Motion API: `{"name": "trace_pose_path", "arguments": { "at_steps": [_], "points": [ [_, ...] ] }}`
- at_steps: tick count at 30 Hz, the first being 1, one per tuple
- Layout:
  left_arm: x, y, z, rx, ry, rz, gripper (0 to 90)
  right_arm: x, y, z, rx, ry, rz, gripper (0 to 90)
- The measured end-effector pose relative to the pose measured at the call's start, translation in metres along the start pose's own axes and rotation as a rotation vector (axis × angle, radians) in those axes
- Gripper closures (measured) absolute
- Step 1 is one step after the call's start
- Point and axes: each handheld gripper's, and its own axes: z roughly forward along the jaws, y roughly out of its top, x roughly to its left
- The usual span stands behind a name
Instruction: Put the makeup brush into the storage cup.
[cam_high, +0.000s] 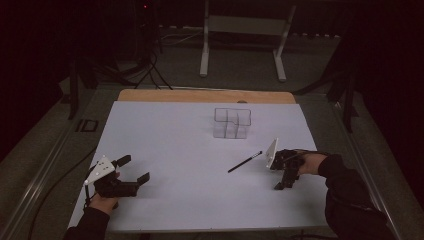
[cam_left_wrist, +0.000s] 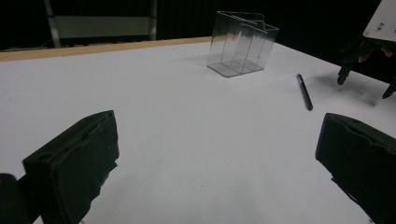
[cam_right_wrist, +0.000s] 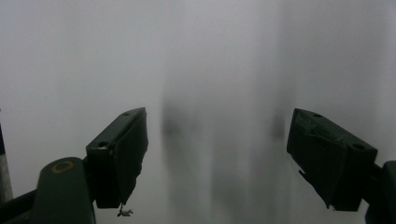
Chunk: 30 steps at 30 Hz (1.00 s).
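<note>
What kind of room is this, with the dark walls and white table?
Probably a lab or recording studio: a white-covered table under dim light, stand legs and cables on the floor behind, and a person working hand-held tongs beside a pen.

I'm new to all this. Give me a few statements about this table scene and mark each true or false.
1. The pen lies flat on the white table. True.
2. The pen stands inside the clear box. False: it lies on the table, apart from the box.
3. The right gripper holds the pen. False: its jaws are open with nothing between them, beside the pen.
4. The left gripper is open with nothing between its jaws. True.
5. The clear box lies tipped on its side. False: it stands upright.
</note>
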Motion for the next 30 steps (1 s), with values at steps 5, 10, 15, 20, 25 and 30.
{"name": "trace_pose_path", "arguments": {
  "at_steps": [5,10,15,20,25,30],
  "points": [
    [0.0,-0.001,-0.001,0.004,0.003,-0.003,0.9,-0.006,0.004,-0.005,0.023,-0.008,-0.061,20.1],
    [-0.001,-0.002,-0.001,0.014,-0.001,-0.001,0.9,-0.011,0.009,-0.011,0.014,-0.035,-0.173,18.4],
    [0.0,-0.003,-0.003,0.014,0.005,-0.009,0.9,-0.016,0.015,-0.015,0.009,-0.049,-0.235,18.2],
    [0.0,-0.004,-0.005,0.02,-0.001,-0.015,0.9,-0.021,0.026,-0.014,0.051,-0.083,-0.321,16.5],
    [-0.001,-0.004,-0.005,0.021,-0.004,-0.019,0.9,-0.029,0.034,-0.016,0.078,-0.102,-0.361,21.4],
    [0.0,-0.005,-0.005,0.023,-0.007,-0.021,0.9,-0.039,0.041,-0.019,0.055,-0.123,-0.4,32.6]
  ]
}}
